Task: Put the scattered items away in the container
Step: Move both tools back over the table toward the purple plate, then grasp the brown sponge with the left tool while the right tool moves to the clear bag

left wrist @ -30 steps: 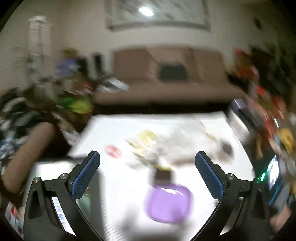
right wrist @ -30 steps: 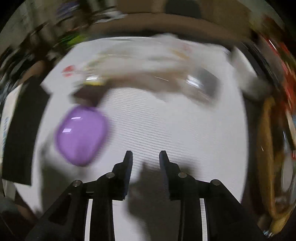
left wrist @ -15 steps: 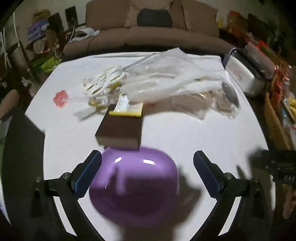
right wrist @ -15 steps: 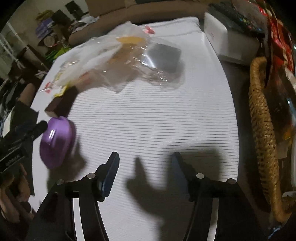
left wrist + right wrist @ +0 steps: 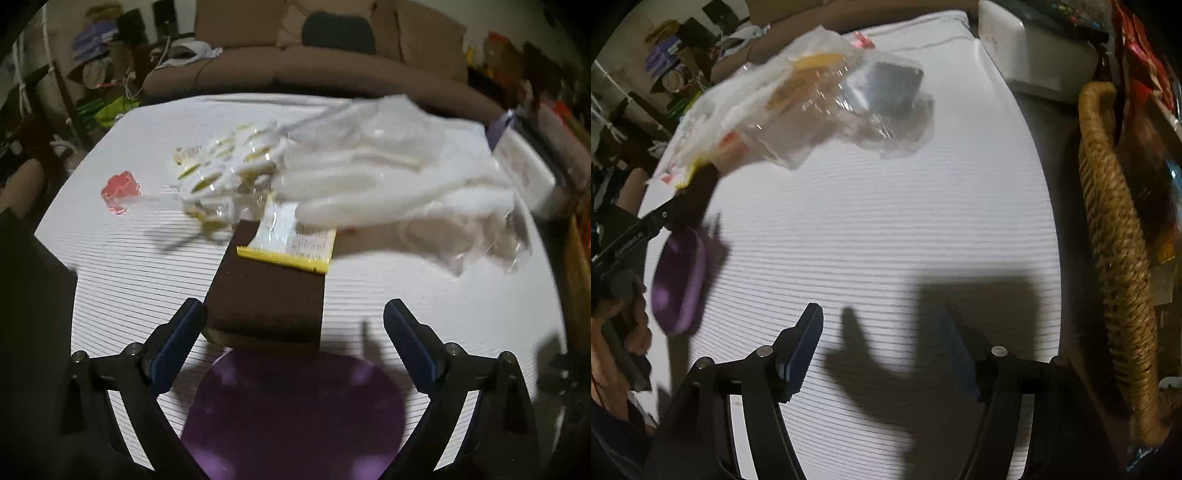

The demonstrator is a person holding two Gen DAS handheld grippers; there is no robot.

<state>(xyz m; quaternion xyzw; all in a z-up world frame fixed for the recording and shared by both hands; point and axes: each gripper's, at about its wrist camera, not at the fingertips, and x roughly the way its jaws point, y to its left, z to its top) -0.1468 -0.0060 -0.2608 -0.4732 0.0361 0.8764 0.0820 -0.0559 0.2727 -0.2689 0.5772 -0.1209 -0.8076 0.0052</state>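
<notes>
The left tongs [image 5: 291,328] stand wide apart over a purple bowl [image 5: 295,417] on the white table [image 5: 424,295], with nothing pressed between their blue pads. Just beyond the bowl lies a brown block [image 5: 269,291], a yellow-edged packet [image 5: 295,243] resting on its far end. Farther back sit clear plastic bags [image 5: 399,177], a bundle of white pieces with yellow spots [image 5: 229,166] and a small red thing [image 5: 120,188]. The right tongs [image 5: 882,343] are opening above bare table, empty. A woven basket [image 5: 1115,236] stands at the table's right edge.
</notes>
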